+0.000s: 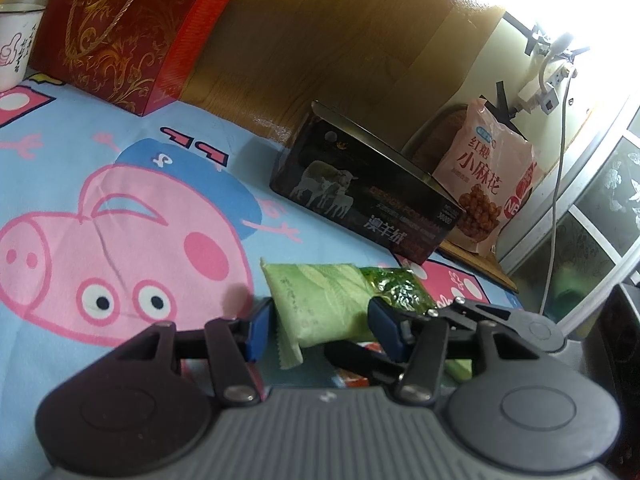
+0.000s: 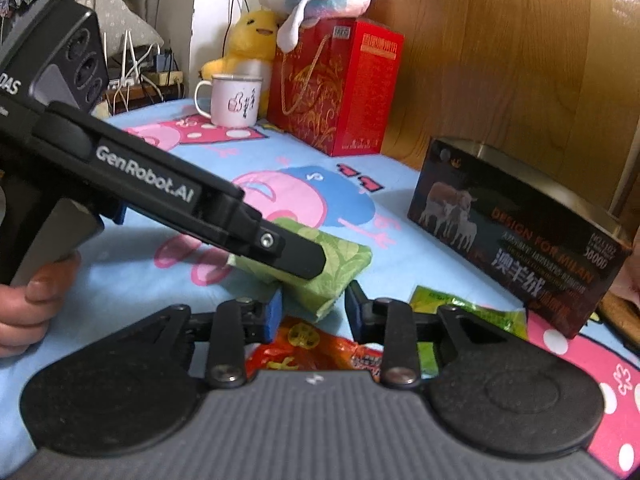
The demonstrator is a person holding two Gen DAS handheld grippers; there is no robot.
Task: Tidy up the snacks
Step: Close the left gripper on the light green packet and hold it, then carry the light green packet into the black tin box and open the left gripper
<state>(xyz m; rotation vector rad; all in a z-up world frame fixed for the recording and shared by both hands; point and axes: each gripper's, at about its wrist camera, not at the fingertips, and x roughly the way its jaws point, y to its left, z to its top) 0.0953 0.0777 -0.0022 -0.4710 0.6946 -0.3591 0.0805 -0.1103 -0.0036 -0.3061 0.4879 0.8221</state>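
A pale green snack packet (image 1: pixel 320 304) sits between the blue pads of my left gripper (image 1: pixel 322 330), which is shut on it just above the cartoon-pig cloth (image 1: pixel 120 220). In the right wrist view one black finger (image 2: pixel 296 254) of that gripper lies across the same packet (image 2: pixel 340 264). My right gripper (image 2: pixel 314 314) has the packet's near corner in its gap; I cannot see whether the pads touch it. An orange-red packet (image 2: pixel 316 344) lies under the right gripper. A shiny green packet (image 2: pixel 468 308) lies to its right.
A dark open box with sheep printed on it (image 2: pixel 516 232) stands at the right, with a pink snack bag (image 1: pixel 484 176) behind it. A red gift bag (image 2: pixel 336 84), a white mug (image 2: pixel 236 100) and plush toys (image 2: pixel 256 40) stand at the back. A person's hand (image 2: pixel 28 304) is at the left.
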